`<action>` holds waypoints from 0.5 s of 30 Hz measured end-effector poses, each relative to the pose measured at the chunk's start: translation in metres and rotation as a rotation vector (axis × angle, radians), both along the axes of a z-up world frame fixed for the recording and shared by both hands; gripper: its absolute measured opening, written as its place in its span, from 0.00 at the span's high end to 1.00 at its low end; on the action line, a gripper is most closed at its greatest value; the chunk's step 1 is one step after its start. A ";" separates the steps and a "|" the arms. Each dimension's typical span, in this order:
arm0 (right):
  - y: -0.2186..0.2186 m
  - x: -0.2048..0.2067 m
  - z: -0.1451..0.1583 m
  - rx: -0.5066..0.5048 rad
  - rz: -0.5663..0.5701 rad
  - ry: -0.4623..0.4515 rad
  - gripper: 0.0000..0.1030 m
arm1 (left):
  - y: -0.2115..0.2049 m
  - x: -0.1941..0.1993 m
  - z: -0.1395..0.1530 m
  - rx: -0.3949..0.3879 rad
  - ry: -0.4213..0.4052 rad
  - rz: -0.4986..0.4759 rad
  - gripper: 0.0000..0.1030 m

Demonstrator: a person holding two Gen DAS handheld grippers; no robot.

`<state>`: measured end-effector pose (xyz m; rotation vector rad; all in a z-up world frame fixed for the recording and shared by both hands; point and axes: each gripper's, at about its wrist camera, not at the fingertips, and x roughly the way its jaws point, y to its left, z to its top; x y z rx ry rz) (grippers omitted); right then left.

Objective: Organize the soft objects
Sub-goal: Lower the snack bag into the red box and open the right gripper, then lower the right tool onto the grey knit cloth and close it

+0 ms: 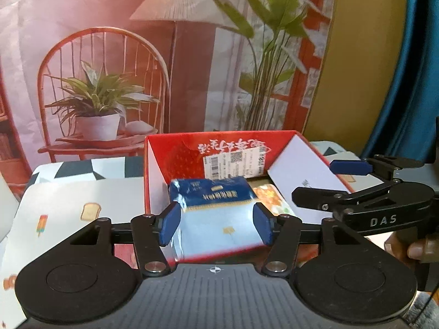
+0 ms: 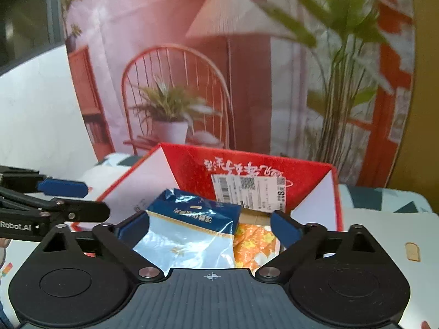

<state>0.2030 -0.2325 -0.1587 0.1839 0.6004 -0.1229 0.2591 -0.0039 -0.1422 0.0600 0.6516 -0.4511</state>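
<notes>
A blue and pale-blue tissue pack [image 1: 216,211] [image 2: 189,227] lies inside the open red cardboard box [image 1: 178,153] [image 2: 192,167]. Beside it, on its right, lies an orange flower-print soft pack [image 1: 270,194] [image 2: 255,242]. My left gripper [image 1: 216,226] is open at the box's near side; its blue pads frame the tissue pack without pressing it. My right gripper [image 2: 208,229] stands wide open just in front of the box, with both packs seen between its fingers but untouched. Each gripper shows in the other's view: the right one [image 1: 312,181] at the box's right flap, the left one [image 2: 96,198] at the left flap.
The box stands on a table with a white cloth [image 1: 68,200] [image 2: 384,233] printed with toast and ice lollies. The box's white flaps [image 1: 299,164] [image 2: 148,181] lean outward. A printed backdrop of a chair, plants and a lamp hangs right behind. A person's hand [image 1: 414,249] holds the right gripper.
</notes>
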 end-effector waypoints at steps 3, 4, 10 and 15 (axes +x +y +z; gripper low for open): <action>0.010 -0.027 0.005 -0.009 0.006 -0.040 0.01 | 0.008 -0.024 -0.002 -0.012 0.000 0.002 0.39; 0.013 -0.035 0.005 -0.011 0.013 -0.049 0.01 | 0.011 -0.033 -0.004 -0.016 0.001 0.004 0.39; 0.037 -0.082 -0.007 -0.008 0.032 -0.065 0.01 | 0.025 -0.075 -0.027 -0.027 0.037 0.026 0.39; 0.056 -0.113 -0.032 0.014 0.054 -0.023 0.01 | 0.033 -0.101 -0.052 -0.055 0.097 0.058 0.39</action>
